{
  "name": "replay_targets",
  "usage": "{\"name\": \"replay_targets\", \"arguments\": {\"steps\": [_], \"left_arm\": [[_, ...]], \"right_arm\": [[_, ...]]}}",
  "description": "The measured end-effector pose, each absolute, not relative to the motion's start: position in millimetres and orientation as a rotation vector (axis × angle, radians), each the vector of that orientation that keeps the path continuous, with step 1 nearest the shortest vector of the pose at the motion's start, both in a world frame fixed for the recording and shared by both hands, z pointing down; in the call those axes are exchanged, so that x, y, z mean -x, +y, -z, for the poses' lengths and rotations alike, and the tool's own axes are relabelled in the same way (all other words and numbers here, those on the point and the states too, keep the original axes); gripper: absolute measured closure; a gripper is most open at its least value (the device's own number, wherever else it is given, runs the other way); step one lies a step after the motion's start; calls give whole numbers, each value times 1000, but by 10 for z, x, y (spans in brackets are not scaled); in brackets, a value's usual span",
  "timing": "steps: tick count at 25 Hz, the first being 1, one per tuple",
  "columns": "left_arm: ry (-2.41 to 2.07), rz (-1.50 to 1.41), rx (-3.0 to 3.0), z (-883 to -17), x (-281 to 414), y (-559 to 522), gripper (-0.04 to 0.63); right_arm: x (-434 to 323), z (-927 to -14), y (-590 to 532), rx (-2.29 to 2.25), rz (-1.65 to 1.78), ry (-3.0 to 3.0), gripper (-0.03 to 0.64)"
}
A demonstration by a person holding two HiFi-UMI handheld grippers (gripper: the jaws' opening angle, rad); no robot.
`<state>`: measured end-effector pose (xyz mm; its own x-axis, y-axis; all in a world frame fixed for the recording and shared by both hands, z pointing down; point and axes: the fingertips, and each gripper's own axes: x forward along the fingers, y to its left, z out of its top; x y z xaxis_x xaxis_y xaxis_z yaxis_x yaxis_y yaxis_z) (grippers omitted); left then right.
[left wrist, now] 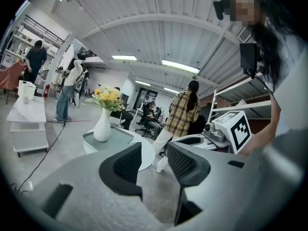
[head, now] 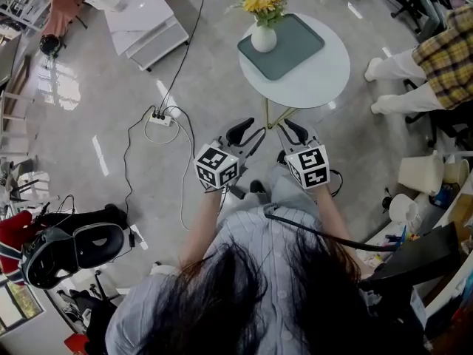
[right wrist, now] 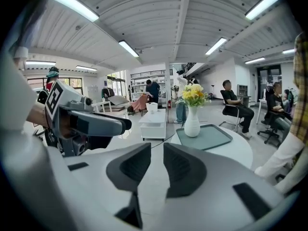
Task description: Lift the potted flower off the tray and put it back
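The potted flower (head: 262, 32), yellow blooms in a white vase, stands upright on the grey-green tray (head: 295, 44) on a round white table (head: 321, 76). Both grippers hover over the floor short of the table, well apart from the vase. My left gripper (head: 247, 137) is open with nothing between its jaws. My right gripper (head: 290, 137) has its jaws nearly together, a narrow gap left and nothing in it. In the left gripper view the vase (left wrist: 102, 125) lies ahead to the left of the jaws (left wrist: 154, 160). In the right gripper view the vase (right wrist: 192, 121) is ahead, slightly right of the jaws (right wrist: 155, 165).
A power strip (head: 160, 117) with cables lies on the floor left of the table. A low white shelf unit (head: 144, 21) stands at the far left. A seated person in a plaid shirt (head: 443, 61) is right of the table. A headset (head: 74, 246) lies near left.
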<state>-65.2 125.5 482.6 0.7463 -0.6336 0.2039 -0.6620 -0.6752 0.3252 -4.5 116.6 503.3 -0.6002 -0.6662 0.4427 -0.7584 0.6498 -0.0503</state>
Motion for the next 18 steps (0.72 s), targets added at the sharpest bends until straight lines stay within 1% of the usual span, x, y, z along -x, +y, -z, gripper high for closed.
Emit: {"name": "replay_targets", "arguments": {"steps": [15, 18], "left_arm": [[-978, -151, -2606, -4876, 739, 1853, 486], [-977, -149, -2603, -4905, 724, 1935, 492]], "right_arm": [[199, -5012, 1813, -1113, -273, -2492, 529], [193, -5021, 1916, -1106, -262, -2491, 529]]}}
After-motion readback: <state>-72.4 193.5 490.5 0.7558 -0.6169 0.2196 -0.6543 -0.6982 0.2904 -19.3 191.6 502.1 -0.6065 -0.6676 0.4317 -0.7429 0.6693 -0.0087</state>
